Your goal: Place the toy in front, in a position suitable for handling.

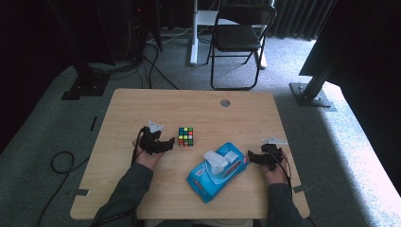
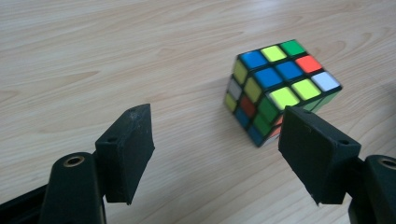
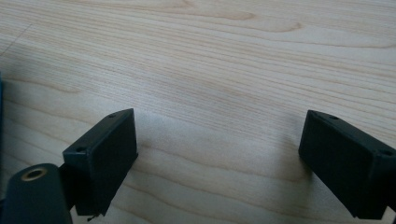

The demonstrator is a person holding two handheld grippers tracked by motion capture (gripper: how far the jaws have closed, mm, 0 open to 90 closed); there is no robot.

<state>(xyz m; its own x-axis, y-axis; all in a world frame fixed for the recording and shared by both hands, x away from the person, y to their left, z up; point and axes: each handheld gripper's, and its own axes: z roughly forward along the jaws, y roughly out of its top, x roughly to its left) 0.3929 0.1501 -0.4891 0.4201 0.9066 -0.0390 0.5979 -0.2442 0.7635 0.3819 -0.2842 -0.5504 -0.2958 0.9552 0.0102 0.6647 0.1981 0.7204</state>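
My left gripper (image 1: pixel 171 144) has its jaws spread wide with nothing between them. The puzzle cube (image 2: pixel 280 88) stands on the wooden table (image 2: pixel 116 56) just ahead of it, close off the tip of one jaw and apart from both pads. My right gripper (image 1: pixel 250 157) is also wide and empty, low over bare wood, its tips just beside the blue wipes pack (image 1: pixel 215 171), which lies between my two grippers, nearer the right one.
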